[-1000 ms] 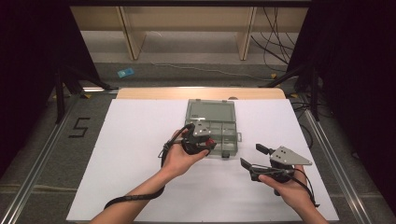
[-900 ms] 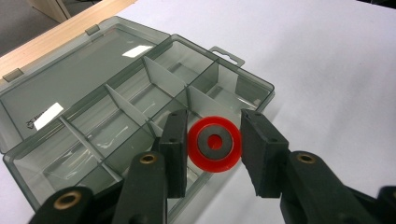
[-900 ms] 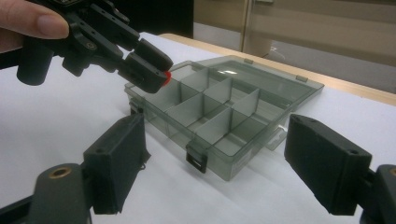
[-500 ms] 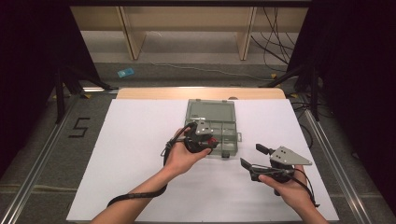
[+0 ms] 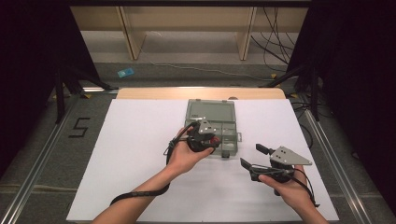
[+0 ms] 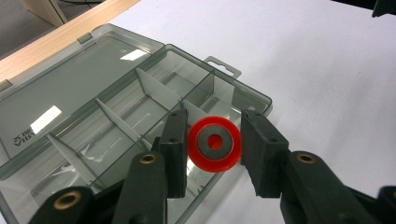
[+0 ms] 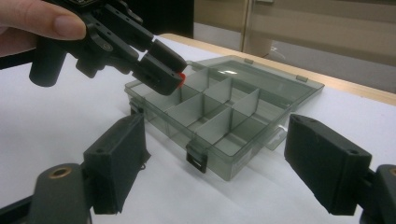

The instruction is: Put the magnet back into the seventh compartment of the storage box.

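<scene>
Holding a red ring [image 6: 215, 144] between its pads, my left gripper [image 5: 208, 138] hung over the near compartments of the open grey box [image 5: 229, 140], the ring just above its front edge. I kept my right gripper [image 5: 256, 156] beside the box on the white table [image 5: 140, 140], well apart from it, jaws spread wide with nothing between them.

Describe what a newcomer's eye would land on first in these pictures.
A bright red ring stands out, gripped between the jaws of the left gripper above the open grey compartment box mid-table. To its right, the right gripper rests open on the white table.
</scene>
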{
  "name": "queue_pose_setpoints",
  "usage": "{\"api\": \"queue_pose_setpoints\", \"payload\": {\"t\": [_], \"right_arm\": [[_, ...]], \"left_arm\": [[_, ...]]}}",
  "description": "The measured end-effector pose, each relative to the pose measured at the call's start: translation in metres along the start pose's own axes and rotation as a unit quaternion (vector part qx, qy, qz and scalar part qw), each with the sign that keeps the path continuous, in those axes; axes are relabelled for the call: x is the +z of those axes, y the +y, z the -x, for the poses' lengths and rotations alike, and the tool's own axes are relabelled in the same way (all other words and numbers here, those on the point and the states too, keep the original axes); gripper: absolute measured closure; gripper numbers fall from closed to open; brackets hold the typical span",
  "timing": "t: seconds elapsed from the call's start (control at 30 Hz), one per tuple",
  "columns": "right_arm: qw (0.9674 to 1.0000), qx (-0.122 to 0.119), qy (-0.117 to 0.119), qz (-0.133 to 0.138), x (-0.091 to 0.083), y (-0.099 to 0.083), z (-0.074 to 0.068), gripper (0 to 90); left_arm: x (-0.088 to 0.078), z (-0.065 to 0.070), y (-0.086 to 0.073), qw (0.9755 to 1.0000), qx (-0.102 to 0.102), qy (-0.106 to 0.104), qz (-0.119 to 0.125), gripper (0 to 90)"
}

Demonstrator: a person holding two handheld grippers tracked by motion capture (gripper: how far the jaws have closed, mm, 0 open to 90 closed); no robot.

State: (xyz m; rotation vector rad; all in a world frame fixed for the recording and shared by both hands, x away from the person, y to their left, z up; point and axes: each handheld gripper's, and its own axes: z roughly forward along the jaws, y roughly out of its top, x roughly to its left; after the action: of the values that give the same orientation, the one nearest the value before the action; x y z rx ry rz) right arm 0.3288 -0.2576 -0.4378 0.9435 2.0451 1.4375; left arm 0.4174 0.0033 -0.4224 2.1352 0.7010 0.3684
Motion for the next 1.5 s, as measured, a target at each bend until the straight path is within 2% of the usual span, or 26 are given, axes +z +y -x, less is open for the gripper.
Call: {"api": "queue_pose_setpoints", "payload": {"t": [0.03,0.23,0.67,0.87,1.13,1.4,1.5], "right_arm": [[1.0,0.0,0.0,0.0,0.0,0.0,0.0,21.8],[1.0,0.0,0.0,0.002,0.0,0.0,0.0,21.8],[1.0,0.001,0.0,0.002,0.0,0.0,0.0,21.8],[1.0,0.001,0.001,0.002,0.0,0.0,0.0,21.8],[1.0,0.001,0.001,0.002,0.0,0.0,0.0,21.8],[1.0,0.001,0.0,0.002,0.0,0.0,0.0,21.8],[1.0,0.001,0.001,0.002,0.0,0.0,0.0,21.7]], "left_arm": [[0.0,0.0,0.001,1.0,0.005,-0.001,0.0,63.2],[0.003,0.0,0.002,1.0,0.001,0.0,0.002,63.2],[0.008,-0.001,0.003,1.0,0.005,0.0,0.004,63.1],[0.012,-0.003,0.003,0.9999,0.011,-0.001,0.001,63.1],[0.017,-0.004,0.001,1.0,0.007,0.002,-0.003,63.0],[0.021,-0.006,0.0,0.9998,0.016,0.005,-0.01,63.0],[0.022,-0.006,-0.001,0.9999,0.011,0.005,-0.012,63.0]]}}
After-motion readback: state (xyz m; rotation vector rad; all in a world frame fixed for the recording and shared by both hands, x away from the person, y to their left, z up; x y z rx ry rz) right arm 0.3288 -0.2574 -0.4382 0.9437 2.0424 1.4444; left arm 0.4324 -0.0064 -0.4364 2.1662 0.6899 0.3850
